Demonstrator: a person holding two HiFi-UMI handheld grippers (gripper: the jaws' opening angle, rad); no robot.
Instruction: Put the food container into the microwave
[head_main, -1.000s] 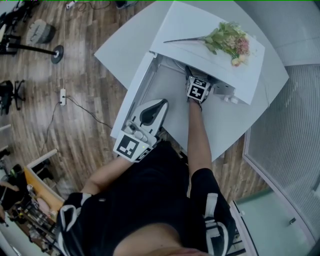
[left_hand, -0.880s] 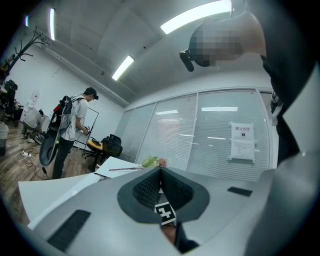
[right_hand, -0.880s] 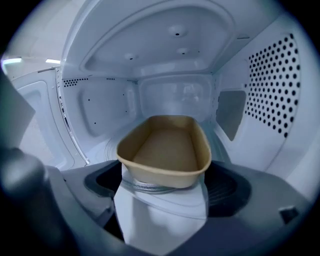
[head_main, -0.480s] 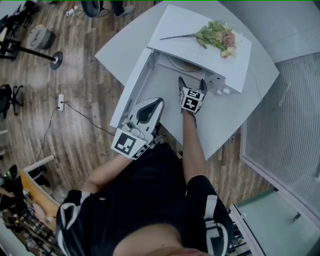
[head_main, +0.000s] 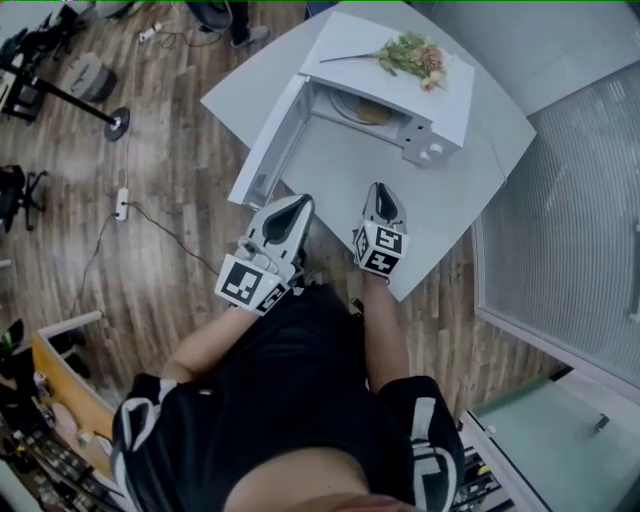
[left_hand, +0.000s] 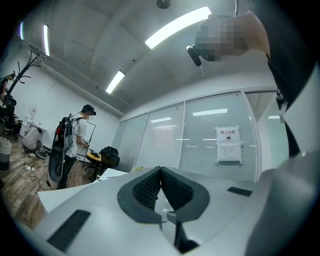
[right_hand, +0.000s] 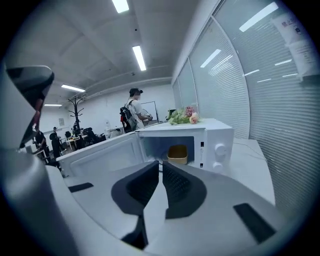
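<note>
Head view: microwave (head_main: 440, 105) on white table (head_main: 450, 200), door (head_main: 272, 140) swung open to left. Food container (head_main: 372, 112) inside cavity. Flower bunch (head_main: 410, 55) lying on microwave top. Left gripper (head_main: 296, 206) and right gripper (head_main: 383, 190) side by side over near table edge, well apart from microwave.

Left gripper view: pads pressed together, nothing between. Person (left_hand: 75, 145) standing far left.

Right gripper view: pads closed to thin slit, empty. Food container sits in open microwave, beyond jaw tips.
</note>
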